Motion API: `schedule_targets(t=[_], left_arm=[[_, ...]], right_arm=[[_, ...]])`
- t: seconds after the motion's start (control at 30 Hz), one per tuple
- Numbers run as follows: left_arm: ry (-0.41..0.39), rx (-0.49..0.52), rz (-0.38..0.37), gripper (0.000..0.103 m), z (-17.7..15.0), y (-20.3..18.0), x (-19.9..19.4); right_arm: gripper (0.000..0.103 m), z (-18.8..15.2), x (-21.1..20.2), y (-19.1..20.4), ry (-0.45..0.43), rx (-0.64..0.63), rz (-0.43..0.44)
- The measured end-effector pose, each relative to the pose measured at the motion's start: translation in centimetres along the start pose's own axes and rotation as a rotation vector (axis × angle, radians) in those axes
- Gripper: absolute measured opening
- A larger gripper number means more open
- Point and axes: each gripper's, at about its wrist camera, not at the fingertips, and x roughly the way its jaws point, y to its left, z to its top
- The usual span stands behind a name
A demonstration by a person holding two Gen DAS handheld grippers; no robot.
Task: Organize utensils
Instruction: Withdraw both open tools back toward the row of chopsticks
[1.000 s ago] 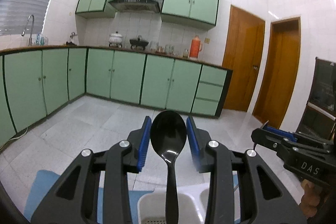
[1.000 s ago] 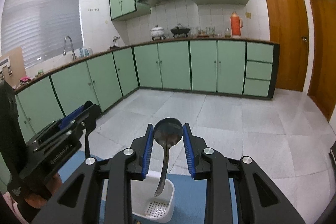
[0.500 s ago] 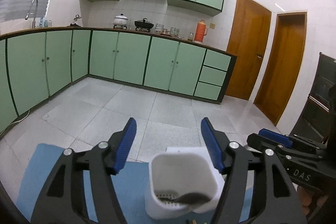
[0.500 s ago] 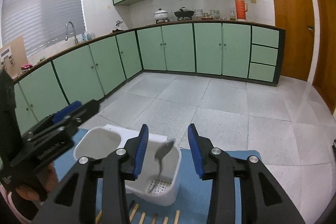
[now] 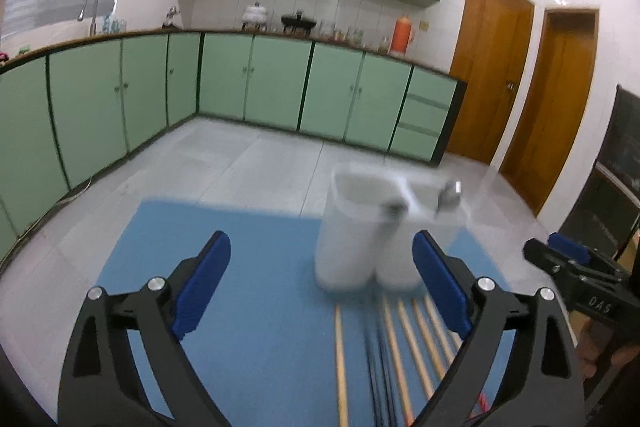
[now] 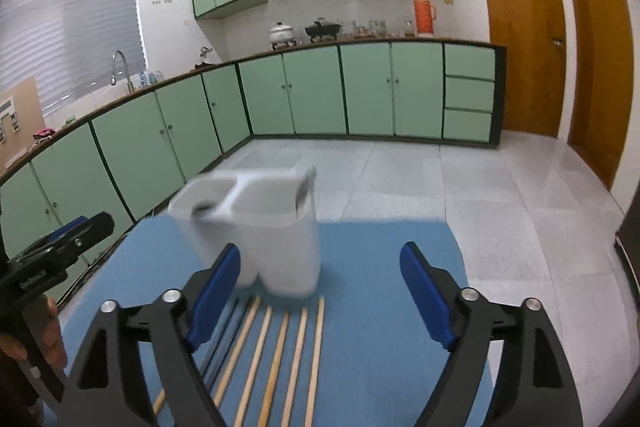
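A white two-compartment utensil holder (image 5: 360, 227) (image 6: 276, 227) stands on a blue mat (image 5: 248, 267) (image 6: 380, 287). One spoon stands in each compartment, a handle tip showing at each rim (image 5: 450, 191) (image 6: 306, 183). Several wooden chopsticks (image 5: 404, 343) (image 6: 276, 359) and a few dark ones lie on the mat in front of the holder. My left gripper (image 5: 322, 285) is open and empty, back from the holder. My right gripper (image 6: 320, 291) is open and empty, above the chopsticks. Each gripper shows at the edge of the other's view.
The mat lies on a surface above a grey tiled floor (image 6: 480, 187). Green cabinets (image 5: 260, 83) line the far walls, and two wooden doors (image 5: 496, 67) stand at the right.
Both grippers let go of their spoons into the holder, opened wide, and pulled back and up. The chopsticks on the mat have come into view.
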Motion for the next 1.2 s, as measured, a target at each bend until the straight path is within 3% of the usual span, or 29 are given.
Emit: schedule_targets(t=[0.2,0.47,0.53,0.9,1.2], left_arm=[[0.133,-0.012,0.009,0.094,-4.5,0.9,-2.8],[0.264,0.005,0.053,0.094,-10.3,2.0,-4.9],[0.283,-0.001,0.061,0.094,-11.5,2.1,-5.3],[0.320,0.028,0.069,0.094,-13.9,1.8,-6.3],[0.341,0.046,0.055,0.089,-14.1,0.7,-6.0]], right_arm=[[0.090,-5.7,-2.9,-0.2,0.112,0.020,-0.035],[0.089,-11.8,-5.5,0.3,0.242,0.010,-0.033],[0.085,-12.6,-5.9,0.7,0.257,0.011,-0.028],[0.037,-14.7,-6.3,1.2,0.318,0.005,-0.001],[0.019,-15.1,-5.1,1.6,0.332,-0.015,-0.003]])
